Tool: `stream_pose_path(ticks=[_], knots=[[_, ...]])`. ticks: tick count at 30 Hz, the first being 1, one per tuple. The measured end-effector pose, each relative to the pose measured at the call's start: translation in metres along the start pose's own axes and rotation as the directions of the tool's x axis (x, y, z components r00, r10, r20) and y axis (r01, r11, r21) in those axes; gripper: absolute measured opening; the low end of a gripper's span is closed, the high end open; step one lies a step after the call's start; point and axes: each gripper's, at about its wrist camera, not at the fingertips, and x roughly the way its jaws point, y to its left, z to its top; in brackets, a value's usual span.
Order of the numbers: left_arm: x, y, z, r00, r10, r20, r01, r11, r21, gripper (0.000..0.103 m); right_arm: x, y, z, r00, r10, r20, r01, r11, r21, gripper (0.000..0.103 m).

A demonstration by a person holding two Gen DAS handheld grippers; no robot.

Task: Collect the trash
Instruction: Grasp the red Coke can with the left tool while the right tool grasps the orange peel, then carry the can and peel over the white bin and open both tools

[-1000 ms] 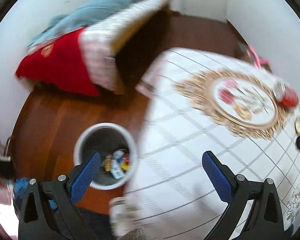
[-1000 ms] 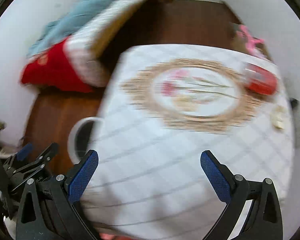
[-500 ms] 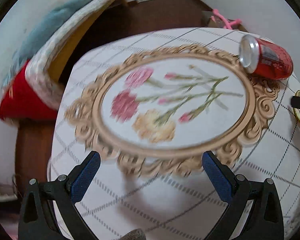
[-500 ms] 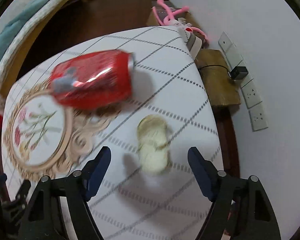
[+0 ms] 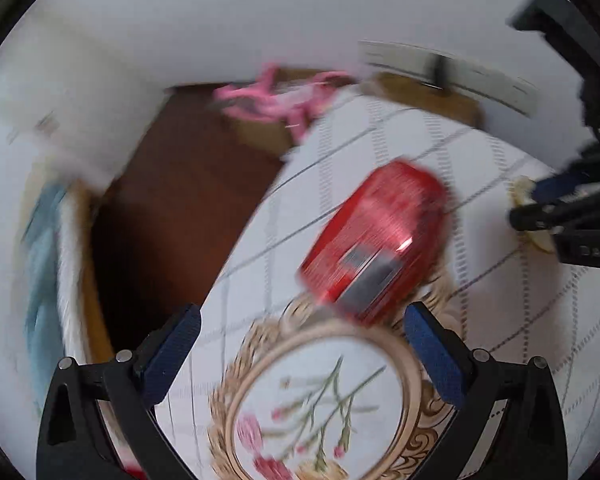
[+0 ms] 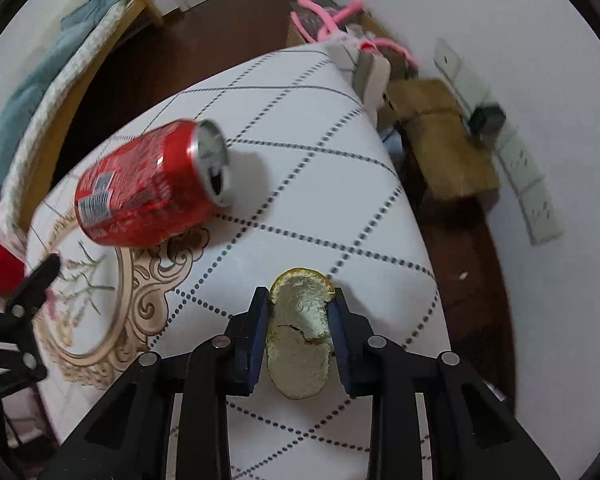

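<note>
Lying on its side on the white checked tablecloth (image 6: pixel 300 152), the red can (image 6: pixel 148 188) rests by the gold floral frame print, its opened top facing right. The left gripper (image 5: pixel 300 340) hangs just short of it, jaws spread wide around nothing. Further right, the right gripper (image 6: pixel 300 312) has its blue pads clamped on a piece of fruit peel (image 6: pixel 298 340) at the table.

The left camera looks forward and down over the table (image 5: pixel 340 208) toward the far wall, close above the cloth; the right camera looks steeply down at the table's (image 6: pixel 320 168) corner; both share the red can (image 5: pixel 376 240) (image 6: pixel 148 188).
</note>
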Motion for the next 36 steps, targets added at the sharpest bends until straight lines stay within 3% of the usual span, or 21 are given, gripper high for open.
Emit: stream_pose_path(ticks=[4,6,11,12,13,15,17,20,21,27,31,35,36], knots=[[0.017,-0.002,0.031,0.994,-0.101,-0.040,0.104,0.991,0.088,0.103,0.002,-0.014,0.008,0.998,0.044,-0.048,-0.041,0.998,0.055,0.030],[0.033,-0.007,0.046,0.982,-0.165,-0.087,0.175,0.977,0.121,0.103,0.004,-0.017,0.010,0.997,0.054,-0.062,-0.050,0.997,0.065,0.030],[0.061,-0.026,0.057,0.959,-0.214,-0.184,0.245,0.955,0.166,0.103,0.007,-0.022,0.012,0.995,0.065,-0.078,-0.059,0.995,0.074,0.030],[0.067,-0.029,0.056,0.954,-0.222,-0.200,0.257,0.952,0.166,0.101,0.006,-0.021,0.011,0.995,0.065,-0.078,-0.059,0.996,0.073,0.030],[0.070,-0.031,0.055,0.953,-0.223,-0.207,0.258,0.952,0.164,0.085,0.005,-0.021,0.010,0.995,0.066,-0.077,-0.060,0.995,0.075,0.030],[0.068,-0.031,0.051,0.956,-0.222,-0.192,0.251,0.958,0.142,0.083,0.005,-0.022,0.009,0.995,0.069,-0.075,-0.063,0.995,0.077,0.030],[0.063,-0.026,0.046,0.948,-0.265,-0.178,0.282,0.956,0.080,0.083,0.005,-0.023,0.008,0.995,0.071,-0.072,-0.065,0.995,0.075,0.030],[0.050,-0.014,0.037,0.961,-0.253,-0.113,0.252,0.967,-0.024,0.083,0.004,-0.023,0.006,0.996,0.068,-0.066,-0.063,0.995,0.071,0.030],[0.043,-0.011,0.032,0.971,-0.225,-0.086,0.219,0.973,-0.069,0.083,0.004,-0.023,0.005,0.996,0.067,-0.064,-0.062,0.996,0.069,0.030],[0.001,-0.005,-0.010,0.992,-0.127,0.019,0.128,0.964,-0.232,0.083,-0.006,-0.013,-0.007,0.997,0.058,-0.041,-0.056,0.997,0.044,0.029],[-0.032,-0.003,-0.050,0.996,-0.073,0.051,0.087,0.919,-0.384,0.083,-0.024,0.002,-0.020,0.998,0.062,-0.008,-0.062,0.998,0.011,0.029],[-0.068,0.005,-0.100,0.996,-0.041,0.073,0.074,0.844,-0.531,0.083,-0.051,0.026,-0.038,0.997,0.067,0.028,-0.066,0.997,-0.041,0.029],[-0.082,0.008,-0.117,0.997,-0.027,0.077,0.067,0.813,-0.578,0.083,-0.057,0.032,-0.042,0.997,0.074,0.034,-0.073,0.996,-0.049,0.029]])
